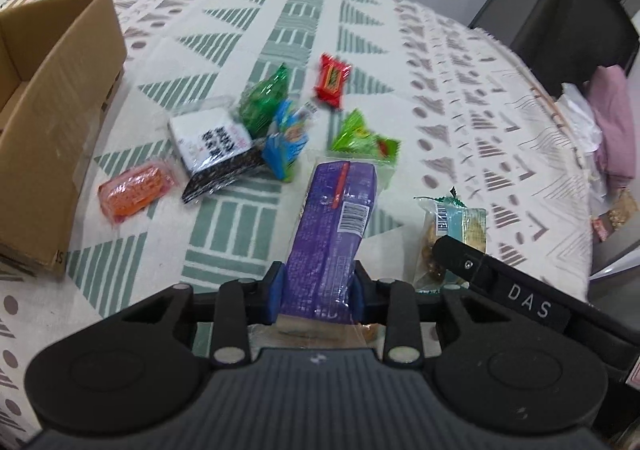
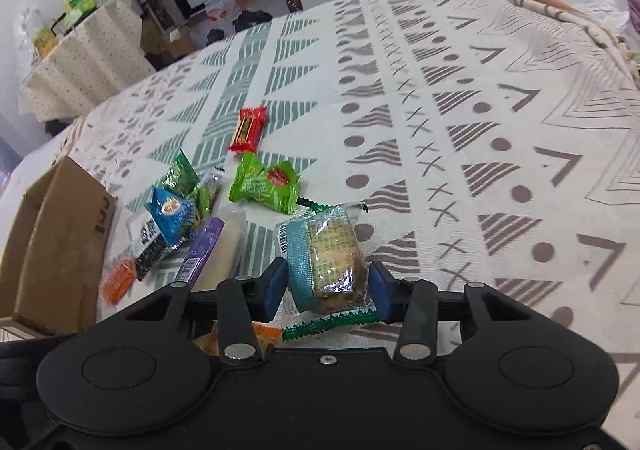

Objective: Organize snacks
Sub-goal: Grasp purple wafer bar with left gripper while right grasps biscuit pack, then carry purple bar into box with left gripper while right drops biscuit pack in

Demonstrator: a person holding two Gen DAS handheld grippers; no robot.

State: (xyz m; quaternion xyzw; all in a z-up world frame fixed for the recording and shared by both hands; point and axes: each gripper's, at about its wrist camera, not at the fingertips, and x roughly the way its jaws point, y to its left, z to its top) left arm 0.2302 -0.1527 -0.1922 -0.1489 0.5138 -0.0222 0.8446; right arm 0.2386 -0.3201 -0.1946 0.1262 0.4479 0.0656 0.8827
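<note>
While snacks lie scattered (on a patterned cloth), a purple foil-wrapped snack box (image 1: 334, 226) is clamped by the left gripper (image 1: 318, 292), a clear-wrapped biscuit cake (image 2: 330, 258) by the right gripper (image 2: 328, 288).

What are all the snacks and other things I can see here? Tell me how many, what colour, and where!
purple packet: 1, purple, between the left gripper's pads
biscuit packet: 1, clear and teal, between the right gripper's pads
red candy: 1, red, farthest out on the cloth
green packets: 2, green, middle of the pile
blue packet: 1, blue, beside a green one
black-and-white packet: 1, left of the blue one
orange packet: 1, orange, nearest the box
cardboard box: 1, brown, open, left edge of the table
tablecloth: 1, cream with green and brown shapes, covers the table
left gripper: 1, black with blue pads, shut on purple packet
right gripper: 1, black with blue pads, shut on biscuit packet
</note>
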